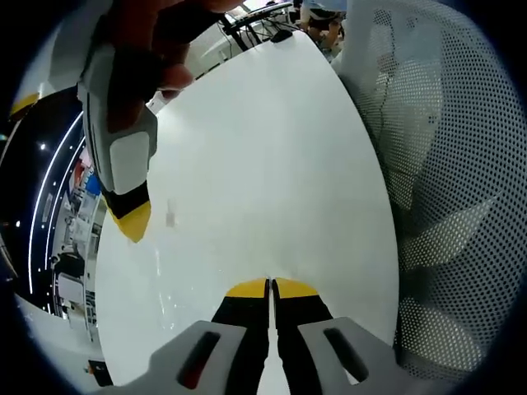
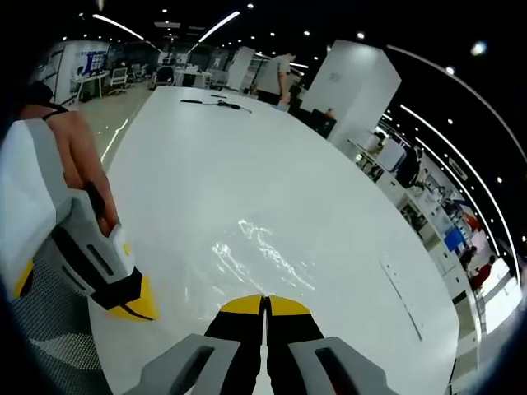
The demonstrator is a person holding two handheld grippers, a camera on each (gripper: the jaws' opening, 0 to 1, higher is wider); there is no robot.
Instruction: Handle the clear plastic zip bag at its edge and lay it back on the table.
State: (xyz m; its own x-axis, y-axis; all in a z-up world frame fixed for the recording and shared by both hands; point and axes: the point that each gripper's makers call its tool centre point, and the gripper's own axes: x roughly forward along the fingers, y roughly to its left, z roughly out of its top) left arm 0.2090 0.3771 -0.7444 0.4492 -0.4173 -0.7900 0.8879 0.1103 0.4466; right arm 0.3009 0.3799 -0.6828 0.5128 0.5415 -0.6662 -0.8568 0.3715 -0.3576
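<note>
The clear plastic zip bag (image 2: pixel 259 247) lies flat on the white table (image 2: pixel 206 164); it shows as shiny wrinkles, with a thin straight edge strip (image 2: pixel 401 295) to the right. My right gripper (image 2: pixel 265 301) is shut just short of the wrinkles, and nothing shows between its yellow tips. In the left gripper view my left gripper (image 1: pixel 270 286) is shut low over the table (image 1: pixel 272 148), with faint glints of the bag (image 1: pixel 165 292) to its left. The right gripper (image 1: pixel 132 222) reaches in from the upper left in a hand. The left gripper (image 2: pixel 136 306) sits at the lower left, held by a white-sleeved hand.
A perforated mesh chair back (image 1: pixel 445 206) stands close against the table's edge. Dark cables or tools (image 2: pixel 218 102) lie at the table's far end. A person (image 2: pixel 276 74) stands beyond it beside a white pillar (image 2: pixel 354 90).
</note>
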